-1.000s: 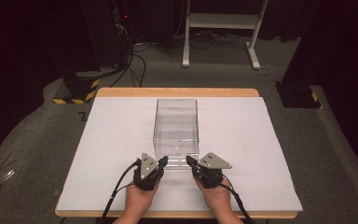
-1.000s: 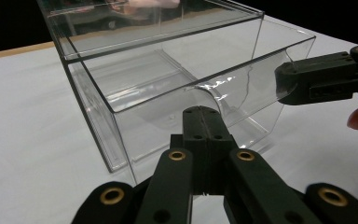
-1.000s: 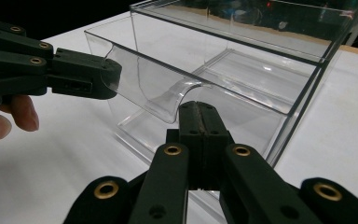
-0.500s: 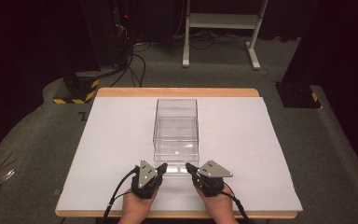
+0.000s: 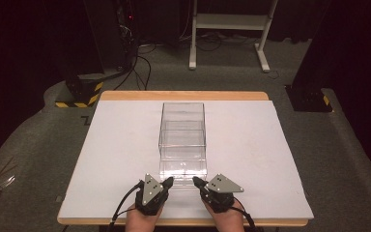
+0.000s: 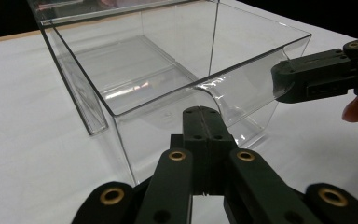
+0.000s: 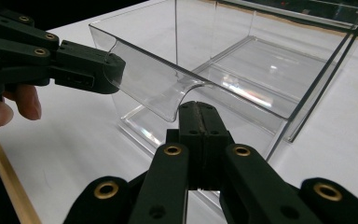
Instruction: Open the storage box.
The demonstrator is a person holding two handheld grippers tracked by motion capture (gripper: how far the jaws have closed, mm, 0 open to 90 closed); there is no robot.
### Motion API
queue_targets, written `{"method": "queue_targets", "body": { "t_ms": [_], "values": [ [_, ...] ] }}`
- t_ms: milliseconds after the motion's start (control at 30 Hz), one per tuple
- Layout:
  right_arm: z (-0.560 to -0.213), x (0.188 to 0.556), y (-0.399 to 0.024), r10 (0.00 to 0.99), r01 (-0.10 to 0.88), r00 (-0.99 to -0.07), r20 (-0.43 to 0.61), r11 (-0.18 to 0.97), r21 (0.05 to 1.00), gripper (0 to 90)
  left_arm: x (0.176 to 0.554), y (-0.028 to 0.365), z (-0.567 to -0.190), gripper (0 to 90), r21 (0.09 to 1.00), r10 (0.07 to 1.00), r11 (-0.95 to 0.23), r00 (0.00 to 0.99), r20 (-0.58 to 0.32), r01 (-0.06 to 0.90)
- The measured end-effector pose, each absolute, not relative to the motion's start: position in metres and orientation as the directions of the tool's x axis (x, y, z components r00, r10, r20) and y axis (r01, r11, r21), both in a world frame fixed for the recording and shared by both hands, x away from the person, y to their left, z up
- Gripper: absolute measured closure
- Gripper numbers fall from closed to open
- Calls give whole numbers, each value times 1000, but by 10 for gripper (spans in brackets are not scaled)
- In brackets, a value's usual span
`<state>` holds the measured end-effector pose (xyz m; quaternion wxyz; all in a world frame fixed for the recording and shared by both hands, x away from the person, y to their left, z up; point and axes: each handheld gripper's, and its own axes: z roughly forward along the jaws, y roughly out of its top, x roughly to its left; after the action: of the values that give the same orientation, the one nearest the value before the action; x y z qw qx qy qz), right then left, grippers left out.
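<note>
Two clenched tongs, left point(image 5: 170, 181) and right point(image 5: 196, 181), flank the clear bin's point(image 5: 182, 140) near wall on a white table point(image 5: 121, 159).

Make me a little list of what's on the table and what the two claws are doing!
Table: white top, wooden edge
Box: clear plastic box, open on top, nothing inside, in the middle of the table
Left claw: shut, tip by the box's near wall
Right claw: shut, tip by the same wall
Touching the box: cannot tell
Hands: one behind each claw, at the near table edge
</note>
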<state>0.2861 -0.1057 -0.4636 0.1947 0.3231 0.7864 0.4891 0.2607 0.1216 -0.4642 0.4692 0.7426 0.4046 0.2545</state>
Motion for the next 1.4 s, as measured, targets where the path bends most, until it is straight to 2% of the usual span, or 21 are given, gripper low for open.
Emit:
{"method": "queue_targets", "body": {
  "t_ms": [433, 767, 933, 1100, 1267, 1400],
  "values": [
    [-460, 274, -116, 695, 317, -719, 9, 315, 895, 845, 251, 134, -458, 900, 906, 840, -237, 542, 10, 350],
    [-450, 275, -146, 741, 316, -672, 7, 278, 907, 846, 245, 168, -440, 900, 926, 874, -163, 486, -25, 340],
    [-453, 302, -151, 782, 337, -624, 0, 269, 902, 820, 276, 184, -447, 893, 919, 906, -177, 424, 11, 352],
    [-457, 329, -146, 808, 363, -589, 1, 264, 894, 808, 307, 190, -458, 900, 906, 920, -155, 391, -13, 393],
    [-463, 356, -131, 818, 373, -575, -17, 281, 884, 839, 338, 177, -471, 900, 893, 922, -155, 385, -23, 423],
    [-468, 363, -125, 818, 382, -576, -17, 287, 878, 871, 343, 167, -477, 900, 883, 915, -166, 403, -28, 438]
  ]
}}
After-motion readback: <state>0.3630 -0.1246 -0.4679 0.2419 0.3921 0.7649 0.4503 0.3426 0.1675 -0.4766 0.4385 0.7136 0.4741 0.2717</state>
